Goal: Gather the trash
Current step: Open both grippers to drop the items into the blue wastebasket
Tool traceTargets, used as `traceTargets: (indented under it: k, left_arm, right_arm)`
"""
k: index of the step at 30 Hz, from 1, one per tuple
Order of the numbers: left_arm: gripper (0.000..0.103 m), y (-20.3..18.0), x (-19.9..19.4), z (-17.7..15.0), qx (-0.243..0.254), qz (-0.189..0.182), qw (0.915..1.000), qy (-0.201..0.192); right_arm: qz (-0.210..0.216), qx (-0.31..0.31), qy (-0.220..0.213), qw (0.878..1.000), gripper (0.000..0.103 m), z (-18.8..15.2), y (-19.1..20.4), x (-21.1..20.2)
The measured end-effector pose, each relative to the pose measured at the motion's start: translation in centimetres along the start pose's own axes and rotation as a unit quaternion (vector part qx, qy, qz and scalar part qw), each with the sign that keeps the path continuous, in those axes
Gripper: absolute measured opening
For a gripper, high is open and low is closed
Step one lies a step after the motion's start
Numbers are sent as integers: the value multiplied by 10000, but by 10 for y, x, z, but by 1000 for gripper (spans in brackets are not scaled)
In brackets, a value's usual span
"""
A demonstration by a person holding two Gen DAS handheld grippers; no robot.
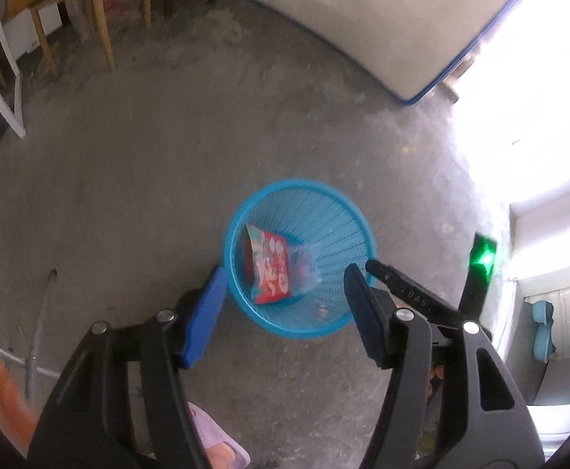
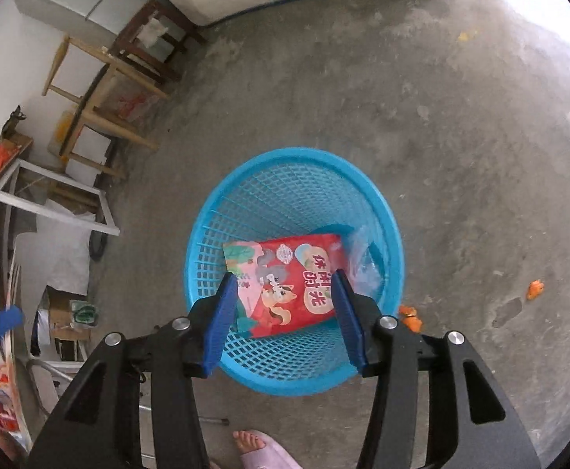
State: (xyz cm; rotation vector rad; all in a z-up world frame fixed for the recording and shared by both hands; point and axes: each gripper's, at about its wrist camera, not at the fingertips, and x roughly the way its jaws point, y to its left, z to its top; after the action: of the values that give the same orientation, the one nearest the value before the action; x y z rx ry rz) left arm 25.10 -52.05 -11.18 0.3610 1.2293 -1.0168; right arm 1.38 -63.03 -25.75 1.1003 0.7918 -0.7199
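A bare grey concrete floor [image 2: 422,117] fills both views, mottled and dusty, with a pale mattress edged in blue [image 1: 363,19] leaning at the far wall and a cluster of light wooden stools [image 2: 101,90] and a white metal frame [image 2: 50,199] off to one side. Strong daylight washes out the right of the left wrist view. A few orange scraps [image 2: 535,288] lie on the floor near the blue mesh basket [image 2: 207,234], which stands upright on the concrete.

Inside the basket lies a red snack packet [image 2: 289,281] (printed with a cartoon squirrel and Chinese characters). It leans against the basket's inner wall, its long axis running from the near rim down toward the far side of the bottom in the left wrist view [image 1: 271,264], printed face up. A crumpled bit of clear plastic [image 2: 363,262] sits just beside it.

The right tool [image 2: 285,312] is held directly above the basket, pointing down into it, its blue pads spread wide and holding nothing. The left tool [image 1: 285,305] hangs higher and a little back, also aimed down at the basket, its pads released and apart. A foot in a pink slipper [image 2: 261,451] stands near the basket.
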Motion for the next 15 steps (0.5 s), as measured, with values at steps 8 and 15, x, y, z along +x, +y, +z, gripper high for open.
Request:
traceTargets:
  k: [8,15]
  left_arm:
    - [70,-17,-146,-41,629,19,9911,-1177]
    - [78,-13,-220,-141,781,-12,9900,-1172]
  right_arm:
    - [-22,-650,-481,9967,57,-30,19,-85]
    - [-76,-1731,-809,9815,80,-91,70,-167]
